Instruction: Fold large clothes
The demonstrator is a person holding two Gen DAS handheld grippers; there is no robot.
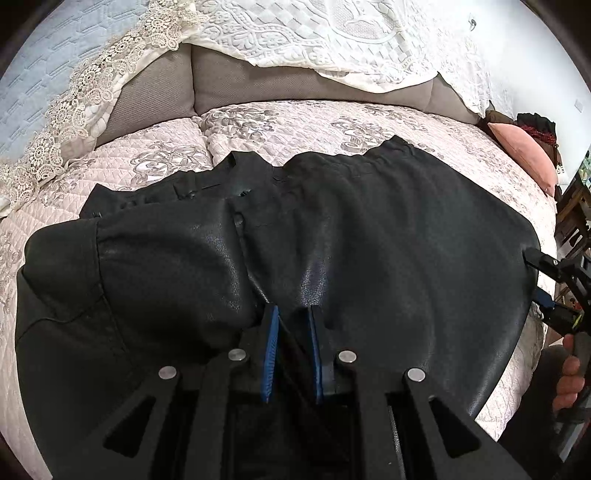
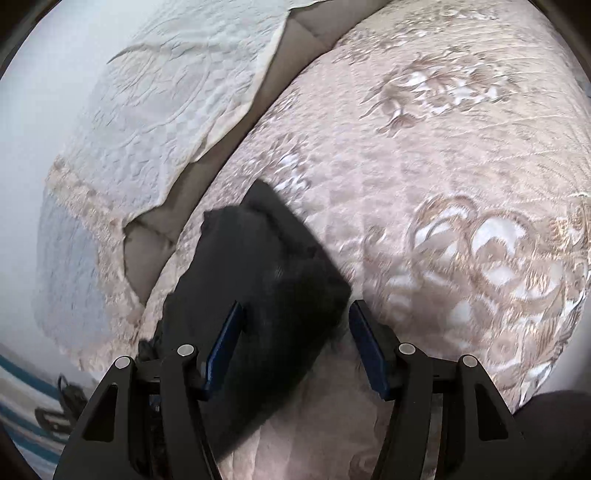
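Observation:
A large black leather-like garment [image 1: 332,236] lies spread on the bed. My left gripper [image 1: 293,314] is shut on a pinched ridge of the garment at its near edge. In the right wrist view the garment [image 2: 266,273] is a dark, blurred shape between and beyond the fingers. My right gripper [image 2: 295,314] is open, its blue pads on either side of the garment's edge. The right gripper also shows in the left wrist view [image 1: 543,280] at the garment's right edge, jaws apart.
The bed has a pink quilted floral cover [image 1: 332,122] [image 2: 443,184]. A grey headboard [image 1: 240,81] stands behind, draped with white lace cloth [image 1: 314,33]. A pink pillow [image 1: 524,155] lies far right. The bed's right edge is near furniture [image 1: 576,214].

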